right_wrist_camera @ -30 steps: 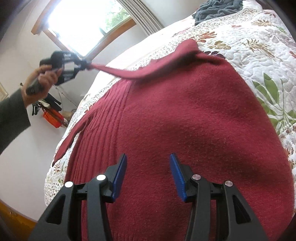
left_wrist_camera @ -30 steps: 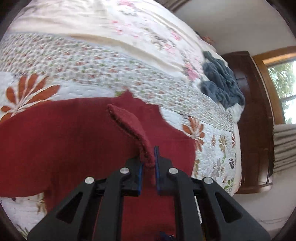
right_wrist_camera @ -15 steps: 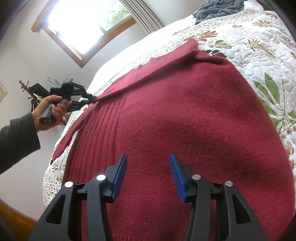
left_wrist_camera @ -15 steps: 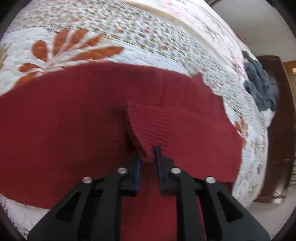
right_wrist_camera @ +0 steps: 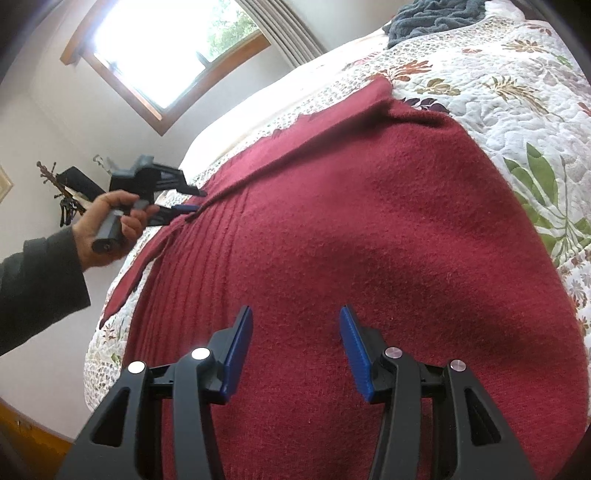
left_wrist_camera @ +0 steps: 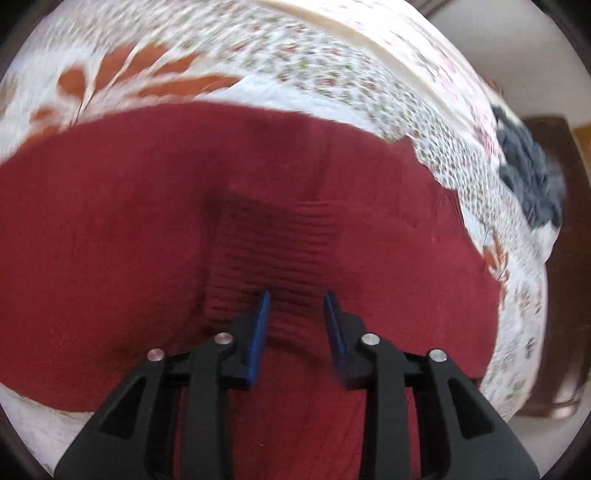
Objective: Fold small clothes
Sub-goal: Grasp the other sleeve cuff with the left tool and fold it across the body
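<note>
Left gripper (left_wrist_camera: 296, 301), jaws spread apart, hovers over the ribbed cuff (left_wrist_camera: 273, 254) lying flat on the red sweater (right_wrist_camera: 369, 240). Right gripper (right_wrist_camera: 295, 321), jaws wide and empty, hangs above the sweater's body. Sweater spread on a floral quilt (right_wrist_camera: 498, 85); grey garment (right_wrist_camera: 428, 16) at 1 o'clock.

Sweater (right_wrist_camera: 369, 229) flat on quilt (right_wrist_camera: 517, 96); blanket (right_wrist_camera: 432, 18) behind.
</note>
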`<control>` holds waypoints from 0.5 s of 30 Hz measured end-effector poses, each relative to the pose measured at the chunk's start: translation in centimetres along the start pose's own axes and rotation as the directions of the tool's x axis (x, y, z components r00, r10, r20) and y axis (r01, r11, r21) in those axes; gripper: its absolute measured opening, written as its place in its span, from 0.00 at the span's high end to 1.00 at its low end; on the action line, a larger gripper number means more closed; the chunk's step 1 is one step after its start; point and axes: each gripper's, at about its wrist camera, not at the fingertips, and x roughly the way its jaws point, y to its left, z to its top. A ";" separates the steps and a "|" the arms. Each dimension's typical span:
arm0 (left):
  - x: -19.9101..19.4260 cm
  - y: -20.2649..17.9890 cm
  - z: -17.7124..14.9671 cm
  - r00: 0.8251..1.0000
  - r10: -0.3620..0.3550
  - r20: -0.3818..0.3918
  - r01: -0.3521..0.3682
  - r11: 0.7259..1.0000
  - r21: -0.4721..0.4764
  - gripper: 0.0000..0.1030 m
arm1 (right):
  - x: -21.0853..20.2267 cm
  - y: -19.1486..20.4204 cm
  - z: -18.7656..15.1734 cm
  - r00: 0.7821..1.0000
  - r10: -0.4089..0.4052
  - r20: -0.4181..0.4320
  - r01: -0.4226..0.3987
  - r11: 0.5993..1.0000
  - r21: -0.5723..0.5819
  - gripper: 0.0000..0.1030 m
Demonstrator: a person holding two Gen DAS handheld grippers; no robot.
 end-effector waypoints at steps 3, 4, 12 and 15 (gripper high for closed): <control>-1.5 1.1 -0.4 1.000 -0.026 0.009 0.027 1.000 -0.013 0.73 | 0.1 0.0 0.0 1.000 -0.011 -0.006 0.011 1.000 -0.002 0.51; -2.2 1.5 -0.5 1.000 -0.027 0.013 0.027 1.000 -0.011 0.69 | 0.1 0.1 0.0 1.000 -0.015 -0.007 0.015 1.000 -0.003 0.51; -12.8 9.5 -4.2 0.986 -0.085 0.144 0.097 0.992 -0.083 0.38 | 0.5 0.4 0.3 0.997 -0.051 -0.056 0.051 0.999 -0.008 0.51; -17.4 15.4 -6.5 0.972 -0.121 0.203 0.154 0.975 -0.158 0.33 | -0.8 0.6 0.3 0.996 -0.062 -0.066 0.064 0.998 0.026 0.50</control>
